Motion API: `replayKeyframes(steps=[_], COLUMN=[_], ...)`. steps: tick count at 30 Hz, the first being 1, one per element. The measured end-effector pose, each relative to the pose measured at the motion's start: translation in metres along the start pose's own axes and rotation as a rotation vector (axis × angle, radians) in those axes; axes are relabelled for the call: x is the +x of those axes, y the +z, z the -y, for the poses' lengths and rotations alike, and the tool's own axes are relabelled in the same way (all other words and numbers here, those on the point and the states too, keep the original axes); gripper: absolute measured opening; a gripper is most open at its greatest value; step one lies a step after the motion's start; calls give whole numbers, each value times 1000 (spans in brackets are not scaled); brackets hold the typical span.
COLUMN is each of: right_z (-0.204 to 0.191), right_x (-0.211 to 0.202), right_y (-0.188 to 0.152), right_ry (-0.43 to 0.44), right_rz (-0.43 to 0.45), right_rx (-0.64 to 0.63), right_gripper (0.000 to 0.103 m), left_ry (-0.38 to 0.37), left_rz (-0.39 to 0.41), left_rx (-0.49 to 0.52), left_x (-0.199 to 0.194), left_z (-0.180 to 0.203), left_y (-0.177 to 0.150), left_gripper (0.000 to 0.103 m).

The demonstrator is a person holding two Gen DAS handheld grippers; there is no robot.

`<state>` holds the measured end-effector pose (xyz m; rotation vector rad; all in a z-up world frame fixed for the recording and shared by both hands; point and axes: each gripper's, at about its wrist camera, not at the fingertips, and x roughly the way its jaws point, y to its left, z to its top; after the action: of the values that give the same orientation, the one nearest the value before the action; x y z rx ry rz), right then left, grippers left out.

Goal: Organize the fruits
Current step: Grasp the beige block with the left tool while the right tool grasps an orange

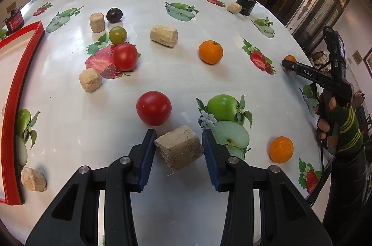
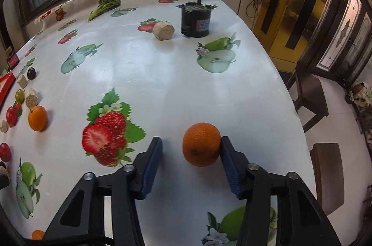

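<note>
1. Blue-padded, your left gripper (image 1: pixel 179 141) is spread wide around a wood block (image 1: pixel 180 150); the block sits between the pads, close to both, with no clear pinch.
2. Your right gripper (image 2: pixel 191 149) is also spread. An orange (image 2: pixel 201 144) sits between its fingers, touching the right pad and well clear of the left one.
3. In the left wrist view, a red tomato (image 1: pixel 153 108) lies just beyond the block, a second tomato (image 1: pixel 124 56) farther off beside a green plum (image 1: pixel 117 34) and a dark plum (image 1: pixel 114 15).
4. Another orange (image 1: pixel 210 52) rests mid-table and a third (image 1: pixel 280 149) to the right of your left gripper.
5. A red tray (image 1: pixel 12 92) lies along the left edge of the fruit-print tablecloth (image 2: pixel 162 73).
</note>
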<state>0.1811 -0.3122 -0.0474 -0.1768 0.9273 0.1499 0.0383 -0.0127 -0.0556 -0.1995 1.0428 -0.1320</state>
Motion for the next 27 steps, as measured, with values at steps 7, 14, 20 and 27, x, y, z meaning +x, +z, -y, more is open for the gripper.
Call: replayKeyframes(steps=[7, 14, 20, 27], right_z=[10, -51, -110, -159], right_x=[-23, -59, -74, -84], right_y=[-5, -12, -16, -18], right_ry=[174, 351, 448, 525], right_rz=[22, 45, 40, 24], right_rx=[96, 23, -70, -145], right_gripper=[32, 32, 32, 32], left_ry=[-28, -16, 3, 32], left_rz=[29, 64, 99, 133], left_rx=[-4, -22, -47, -91], left_x=[-14, -32, -49, -67], left_z=[-5, -14, -28, -50], left_y=[-2, -5, -5, -8], left_gripper=[38, 38, 38, 38])
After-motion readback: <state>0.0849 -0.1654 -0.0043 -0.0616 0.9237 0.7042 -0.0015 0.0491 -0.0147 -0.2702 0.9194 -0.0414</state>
